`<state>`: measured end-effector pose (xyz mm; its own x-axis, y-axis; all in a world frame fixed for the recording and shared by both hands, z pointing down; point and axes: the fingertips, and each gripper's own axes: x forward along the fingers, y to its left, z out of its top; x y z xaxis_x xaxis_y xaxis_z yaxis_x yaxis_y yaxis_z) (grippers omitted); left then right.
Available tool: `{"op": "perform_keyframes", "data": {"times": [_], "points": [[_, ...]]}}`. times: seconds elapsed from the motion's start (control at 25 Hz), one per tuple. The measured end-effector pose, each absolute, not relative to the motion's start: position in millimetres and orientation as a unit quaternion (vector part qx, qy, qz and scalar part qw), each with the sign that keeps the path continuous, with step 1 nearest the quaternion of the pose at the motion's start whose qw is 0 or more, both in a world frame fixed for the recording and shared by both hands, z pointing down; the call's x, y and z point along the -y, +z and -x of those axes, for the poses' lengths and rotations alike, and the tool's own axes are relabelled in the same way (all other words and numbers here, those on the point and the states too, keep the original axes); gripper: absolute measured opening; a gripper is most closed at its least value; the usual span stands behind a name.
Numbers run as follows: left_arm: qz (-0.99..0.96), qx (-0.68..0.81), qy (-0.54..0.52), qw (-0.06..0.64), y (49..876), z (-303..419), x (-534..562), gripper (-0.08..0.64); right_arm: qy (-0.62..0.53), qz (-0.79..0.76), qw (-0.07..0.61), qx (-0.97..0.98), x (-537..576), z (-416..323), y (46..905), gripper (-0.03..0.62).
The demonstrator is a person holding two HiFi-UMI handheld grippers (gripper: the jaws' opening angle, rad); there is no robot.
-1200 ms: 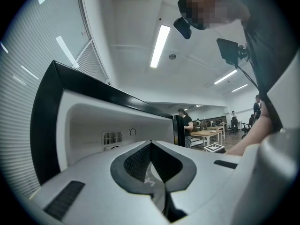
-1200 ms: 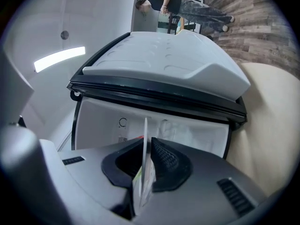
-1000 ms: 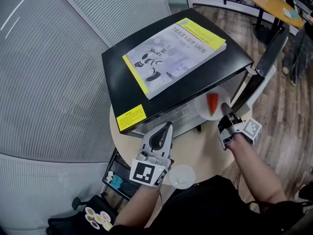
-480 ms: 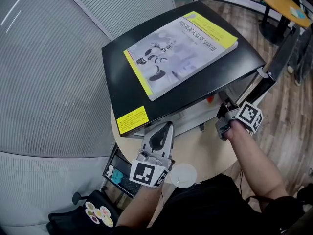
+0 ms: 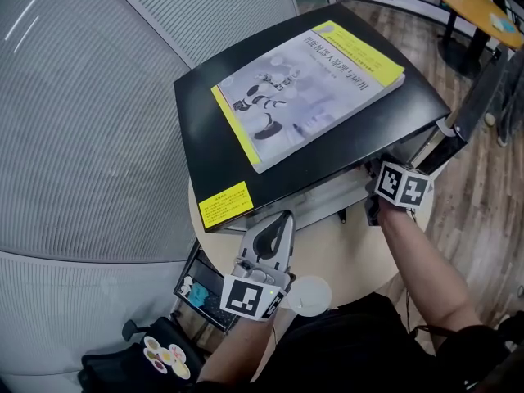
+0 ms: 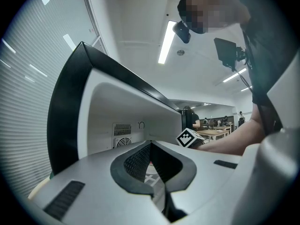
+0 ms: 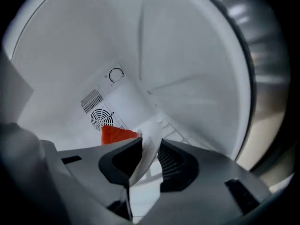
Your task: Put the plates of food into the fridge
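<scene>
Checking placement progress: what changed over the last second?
The right gripper carried the plate with its red food forward into the fridge, out of the head view; its jaws have just been opening, the rim still between them. The left gripper, fridge and book stayed put.

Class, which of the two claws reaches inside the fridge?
The right claw: its jaws, which have just been opening, straddle the plate rim inside the fridge. The left claw sits outside, shut.
</scene>
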<state>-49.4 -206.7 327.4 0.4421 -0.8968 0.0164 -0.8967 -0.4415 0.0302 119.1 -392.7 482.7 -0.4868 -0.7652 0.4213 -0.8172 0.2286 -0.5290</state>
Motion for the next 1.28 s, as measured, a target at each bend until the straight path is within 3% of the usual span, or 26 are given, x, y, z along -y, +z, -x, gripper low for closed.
{"op": "perform_keyframes", "data": {"times": [0.32,0.44,0.84,1.08,1.28], "points": [[-0.844,0.536,0.011,0.014,325,49,194,0.002,0.294,-0.523,0.083,0.796,388,-118,486,0.125],[-0.839,0.543,0.016,0.015,324,50,188,0.002,0.279,-0.520,0.086,0.802,384,-120,485,0.206],[-0.832,0.554,0.012,0.004,316,63,162,0.002,0.227,-0.521,0.006,0.823,359,-134,458,0.210],[-0.845,0.534,0.009,-0.029,302,73,134,0.002,0.223,-0.493,-0.064,0.839,301,-137,438,0.209],[-0.854,0.518,-0.002,-0.054,286,99,101,0.002,0.247,-0.466,-0.074,0.847,238,-118,442,0.209]]}}
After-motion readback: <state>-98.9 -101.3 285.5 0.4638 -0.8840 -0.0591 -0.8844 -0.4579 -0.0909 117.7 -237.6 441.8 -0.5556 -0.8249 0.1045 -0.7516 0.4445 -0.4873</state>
